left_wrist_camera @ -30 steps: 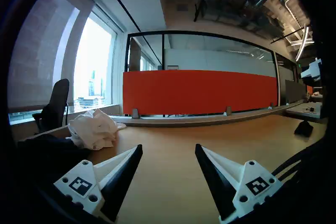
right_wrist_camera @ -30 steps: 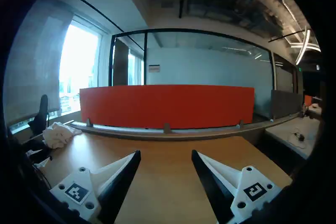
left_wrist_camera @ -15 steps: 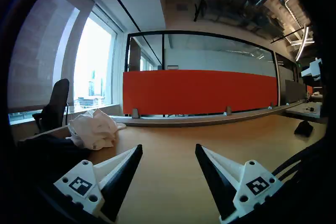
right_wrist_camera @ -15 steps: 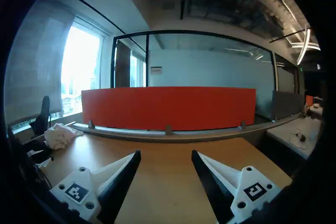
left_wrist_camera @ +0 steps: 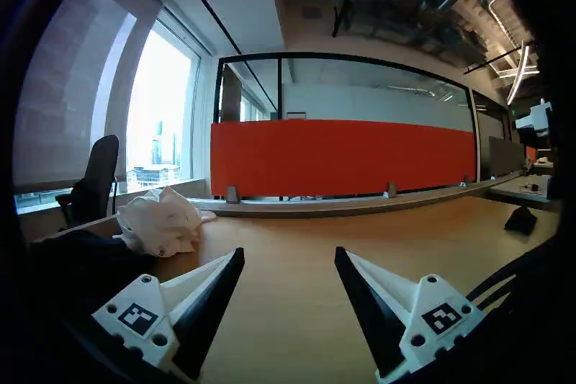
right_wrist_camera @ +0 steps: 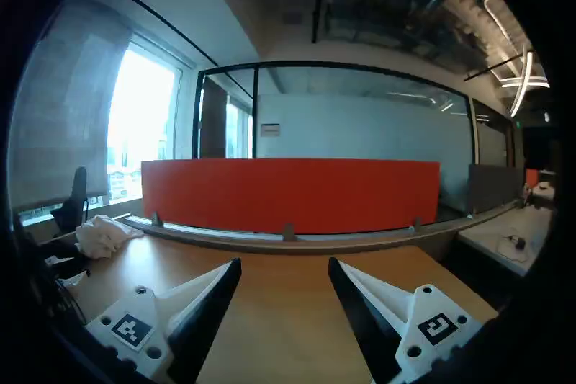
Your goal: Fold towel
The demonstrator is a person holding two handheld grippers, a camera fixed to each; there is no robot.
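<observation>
**A:** How are your jaws standing?

**B:** Both pairs are gaping wide and gripping nothing. My left gripper (left_wrist_camera: 288, 251) is hovering low over bare wood. My right gripper (right_wrist_camera: 284, 261) is doing the same. Each is looking along the table (left_wrist_camera: 403, 229) toward the orange divider (left_wrist_camera: 338, 157) on its far edge.

**A:** And the towel?

**B:** The towel (left_wrist_camera: 160, 222) is lying in a white crumpled heap toward the table's far left corner, near the divider's left end. From both pairs of jaws it is sitting ahead and off to the left, well apart from my fingertips.

**A:** Which hand should be going for it?

**B:** I'm judging the left one nearer, since the heap is looming larger in the left gripper view. The right would be crossing more table.

**A:** Which way is it pointing?

**B:** Bunched like that, it is probably showing no true long axis, and I cannot tell where its edges are running. A dark shape (left_wrist_camera: 79, 258) is lying just beside it, nearer me.
</observation>
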